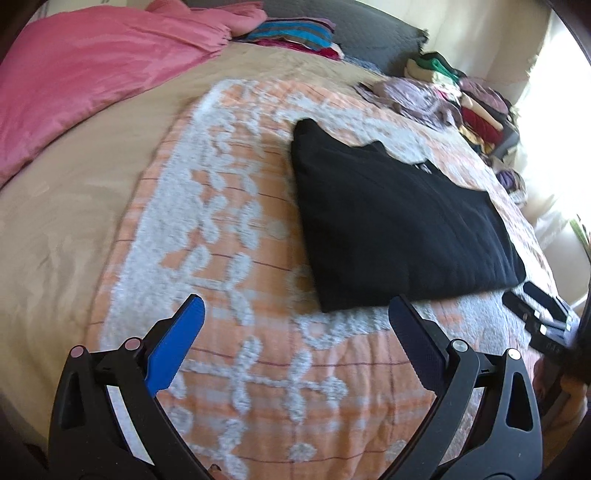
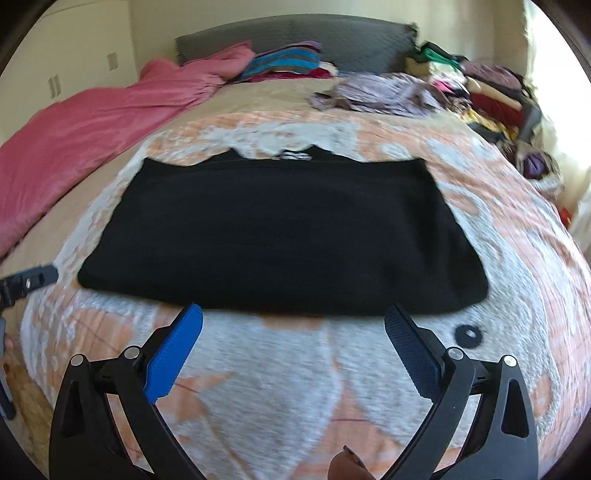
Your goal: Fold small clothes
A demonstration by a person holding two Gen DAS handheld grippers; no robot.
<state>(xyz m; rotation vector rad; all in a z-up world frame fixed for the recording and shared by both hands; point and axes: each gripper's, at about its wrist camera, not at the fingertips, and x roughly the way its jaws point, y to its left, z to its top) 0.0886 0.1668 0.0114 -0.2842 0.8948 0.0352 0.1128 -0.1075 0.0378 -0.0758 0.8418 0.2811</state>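
Black fabric, a small garment (image 2: 280, 236) folded into a broad flat band, lies square on the bed's orange-and-white patterned blanket (image 2: 258, 369), its near edge straight and its collar side turned toward the headboard. Lying this flat with nothing gripping it, it looks set down between folds, probably so the next crease can be taken from a clean edge. The left tongs (image 1: 295, 332) stand wide apart and empty over bare blanket, the garment (image 1: 399, 221) just ahead and to their right. The right tongs (image 2: 293, 328) are equally spread and empty, poised just short of the near hem. A small black ring (image 2: 468, 335) sits on the blanket beside them. Farther off, a pink duvet (image 1: 85, 81) is bunched along one side, striped folded cloth (image 2: 284, 61) rests near the grey headboard (image 2: 295, 33), and a mixed heap of clothes (image 2: 491, 92) waits beside the bright window.
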